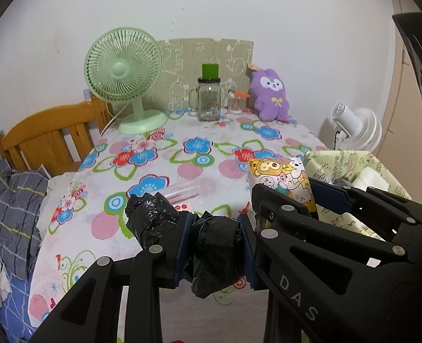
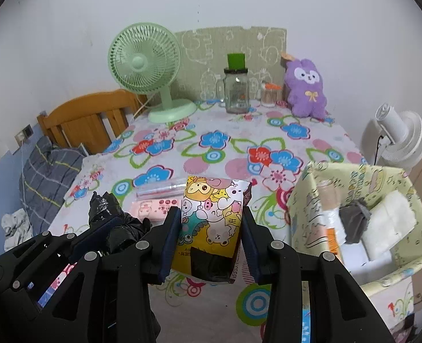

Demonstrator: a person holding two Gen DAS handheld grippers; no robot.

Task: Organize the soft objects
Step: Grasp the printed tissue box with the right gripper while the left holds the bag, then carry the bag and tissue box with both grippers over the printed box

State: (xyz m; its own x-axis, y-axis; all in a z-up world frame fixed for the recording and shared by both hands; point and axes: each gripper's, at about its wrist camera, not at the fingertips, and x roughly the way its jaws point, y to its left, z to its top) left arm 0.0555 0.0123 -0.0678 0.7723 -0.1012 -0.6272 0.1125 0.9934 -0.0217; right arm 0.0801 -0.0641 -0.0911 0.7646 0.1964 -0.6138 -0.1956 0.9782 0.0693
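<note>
**Two soft packs gripped above the flowered table**

A crumpled black plastic bag is clamped between the pads of the left gripper, with one bunched end sticking out past the left finger. A cartoon-printed tissue pack is pinched at its sides by the right gripper; the pack stands upright between the jaws, its black-taped lower end hanging below the pads. Both are held clear of the flowered tablecloth, side by side, the bag to the left of the pack.

On the cloth just beyond the grippers lie a clear plastic tube and a small pink packet (the packet nearer the camera). At the right edge of the table a pale green fabric box is seen, with white folded items and a grey cloth inside it.

Along the far wall are set a green desk fan, a glass jar with a green lid, a cotton-swab holder and a purple plush rabbit. A white fan stands beyond the table's right side.
</note>
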